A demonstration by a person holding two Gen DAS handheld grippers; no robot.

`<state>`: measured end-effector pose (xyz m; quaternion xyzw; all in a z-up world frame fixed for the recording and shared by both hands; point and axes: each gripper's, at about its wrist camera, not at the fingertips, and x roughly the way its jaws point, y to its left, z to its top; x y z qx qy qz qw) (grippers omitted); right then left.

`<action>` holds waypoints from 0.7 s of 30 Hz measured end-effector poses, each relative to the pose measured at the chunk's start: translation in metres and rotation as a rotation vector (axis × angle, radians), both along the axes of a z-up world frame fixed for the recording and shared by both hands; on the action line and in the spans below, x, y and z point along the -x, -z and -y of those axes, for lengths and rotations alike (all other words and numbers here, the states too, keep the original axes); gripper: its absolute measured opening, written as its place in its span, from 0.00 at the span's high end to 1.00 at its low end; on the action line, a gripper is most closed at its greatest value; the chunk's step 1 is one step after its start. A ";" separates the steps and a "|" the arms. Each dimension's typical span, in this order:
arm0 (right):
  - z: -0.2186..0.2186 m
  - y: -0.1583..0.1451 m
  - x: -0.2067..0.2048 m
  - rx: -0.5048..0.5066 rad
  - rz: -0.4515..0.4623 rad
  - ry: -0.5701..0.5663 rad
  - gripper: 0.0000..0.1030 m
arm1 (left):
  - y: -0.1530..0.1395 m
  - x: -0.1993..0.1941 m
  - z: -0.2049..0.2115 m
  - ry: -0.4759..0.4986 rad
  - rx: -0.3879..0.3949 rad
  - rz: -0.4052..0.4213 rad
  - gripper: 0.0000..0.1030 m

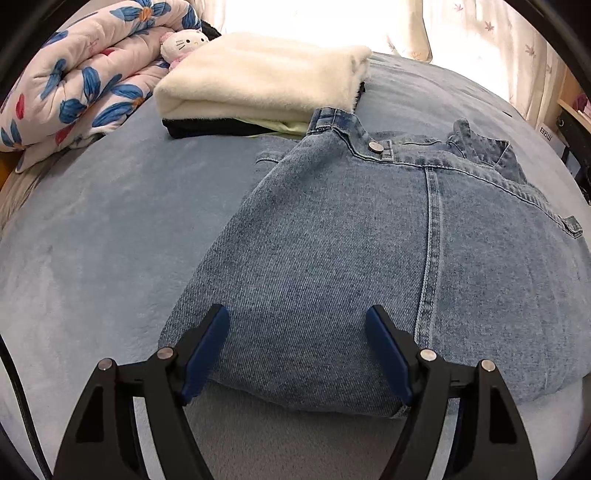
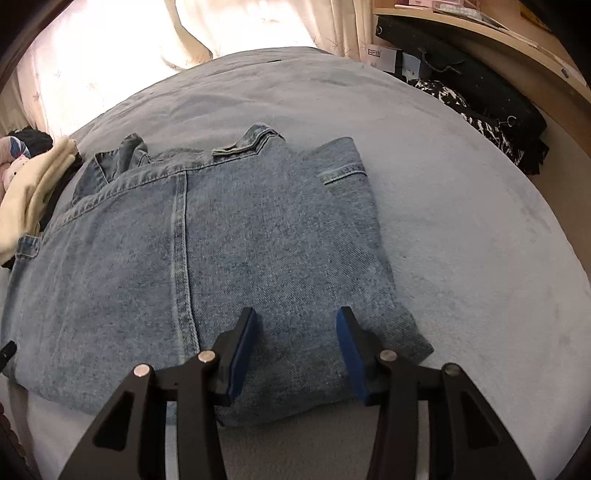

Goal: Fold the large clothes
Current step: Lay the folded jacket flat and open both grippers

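A folded light-blue denim garment (image 1: 369, 240) lies flat on the blue-grey bed cover (image 1: 92, 240); a metal button (image 1: 376, 147) shows at its far edge. My left gripper (image 1: 297, 321) is open, its blue pads (image 1: 207, 350) over the garment's near left folded edge, holding nothing. In the right wrist view the same denim (image 2: 221, 240) spreads across the bed (image 2: 461, 240). My right gripper (image 2: 295, 321) is open over the garment's near right corner, holding nothing.
A folded cream fleece on dark clothes (image 1: 258, 81) lies beyond the denim. A floral quilt (image 1: 85, 81) and a plush toy (image 1: 183, 44) sit far left. Curtains (image 2: 147, 44) hang behind. A wooden shelf (image 2: 498, 33) and dark clothing (image 2: 491, 110) stand at the right.
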<state>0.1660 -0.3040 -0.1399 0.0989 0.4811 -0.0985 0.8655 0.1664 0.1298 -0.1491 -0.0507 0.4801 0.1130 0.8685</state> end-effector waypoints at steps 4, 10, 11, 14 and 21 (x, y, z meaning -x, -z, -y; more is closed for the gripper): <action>0.002 -0.010 0.005 -0.075 0.007 0.010 0.56 | -0.007 -0.001 0.001 -0.008 -0.003 -0.027 0.27; -0.010 -0.033 0.017 -0.098 0.029 -0.008 0.56 | -0.025 0.009 0.004 -0.017 0.031 -0.046 0.27; -0.013 -0.038 0.019 -0.099 0.034 -0.014 0.56 | -0.029 0.012 0.004 -0.017 0.034 -0.046 0.27; -0.020 -0.050 0.028 -0.117 0.045 -0.025 0.56 | -0.040 0.020 0.005 -0.021 0.036 -0.047 0.27; -0.039 -0.071 0.069 -0.177 0.100 -0.003 0.56 | -0.061 0.045 0.008 -0.032 0.102 -0.048 0.27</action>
